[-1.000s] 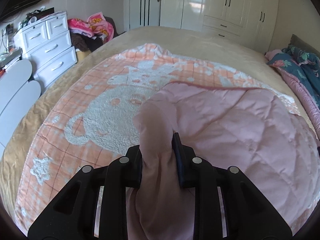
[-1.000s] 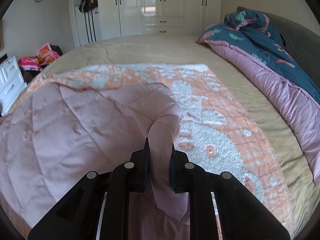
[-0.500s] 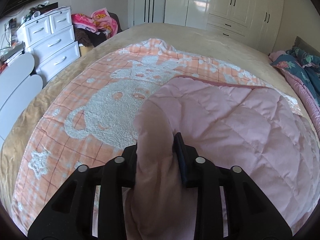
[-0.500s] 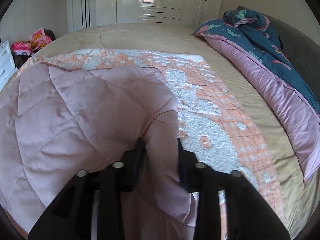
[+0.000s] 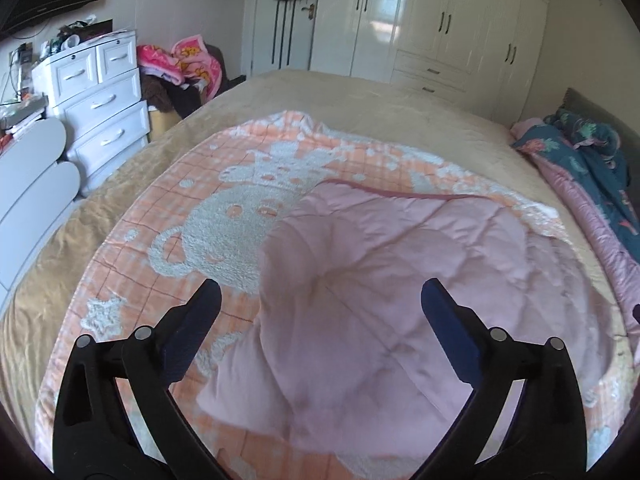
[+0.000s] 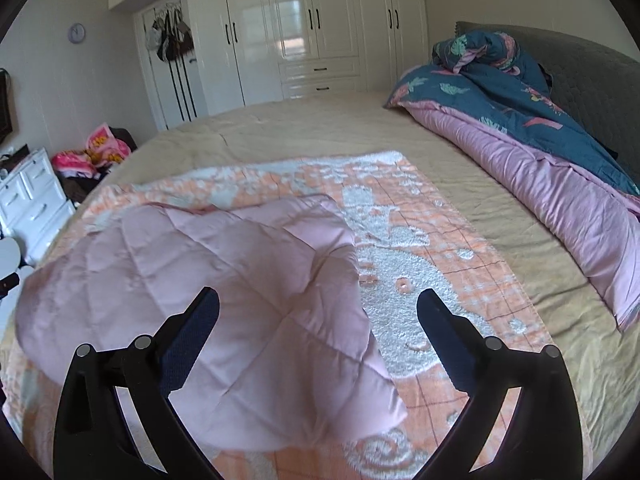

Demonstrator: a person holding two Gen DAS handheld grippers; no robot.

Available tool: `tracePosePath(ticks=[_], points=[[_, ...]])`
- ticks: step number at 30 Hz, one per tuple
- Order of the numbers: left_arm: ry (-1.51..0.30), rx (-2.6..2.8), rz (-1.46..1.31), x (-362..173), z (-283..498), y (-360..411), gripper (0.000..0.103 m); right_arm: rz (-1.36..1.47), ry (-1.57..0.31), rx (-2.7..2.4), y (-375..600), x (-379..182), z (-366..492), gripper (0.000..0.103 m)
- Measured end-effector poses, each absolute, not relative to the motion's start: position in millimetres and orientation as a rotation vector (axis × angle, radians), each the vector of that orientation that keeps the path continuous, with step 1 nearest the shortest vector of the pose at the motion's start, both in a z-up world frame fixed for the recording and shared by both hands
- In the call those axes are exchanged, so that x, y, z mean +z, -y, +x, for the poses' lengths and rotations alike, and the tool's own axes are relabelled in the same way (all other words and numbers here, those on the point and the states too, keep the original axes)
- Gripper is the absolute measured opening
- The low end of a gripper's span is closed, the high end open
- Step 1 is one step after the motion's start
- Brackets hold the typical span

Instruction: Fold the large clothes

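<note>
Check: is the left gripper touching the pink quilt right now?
Apart. Left wrist view: left gripper is wide open, both fingers clear of the pink quilt, which lies released on the bed.

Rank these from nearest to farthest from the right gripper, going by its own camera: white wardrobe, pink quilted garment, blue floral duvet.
1. pink quilted garment, right under the open right gripper.
2. blue floral duvet, far right by the headboard.
3. white wardrobe, against the back wall.

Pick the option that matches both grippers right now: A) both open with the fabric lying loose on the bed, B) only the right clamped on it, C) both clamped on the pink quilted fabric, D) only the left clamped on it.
A: the left gripper and right gripper both show jaws spread wide, and the pink quilted fabric lies free on the orange bear blanket.
</note>
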State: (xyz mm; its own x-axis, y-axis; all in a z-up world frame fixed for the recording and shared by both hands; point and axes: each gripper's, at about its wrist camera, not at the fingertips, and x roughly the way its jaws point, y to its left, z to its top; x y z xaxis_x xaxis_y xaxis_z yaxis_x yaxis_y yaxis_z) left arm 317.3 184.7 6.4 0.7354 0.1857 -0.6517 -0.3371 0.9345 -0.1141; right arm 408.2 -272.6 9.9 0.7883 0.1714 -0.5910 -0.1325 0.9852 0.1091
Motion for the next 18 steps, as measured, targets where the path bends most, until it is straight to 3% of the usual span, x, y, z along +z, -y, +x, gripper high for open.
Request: tracePosePath(ticks=[18], points=[[-0.675, 0.290, -0.186, 25.5, 248.2, -157.0, 0.094, 0.111, -0.606, 0.202, 287.1, 43.1, 339.6, 0.099]])
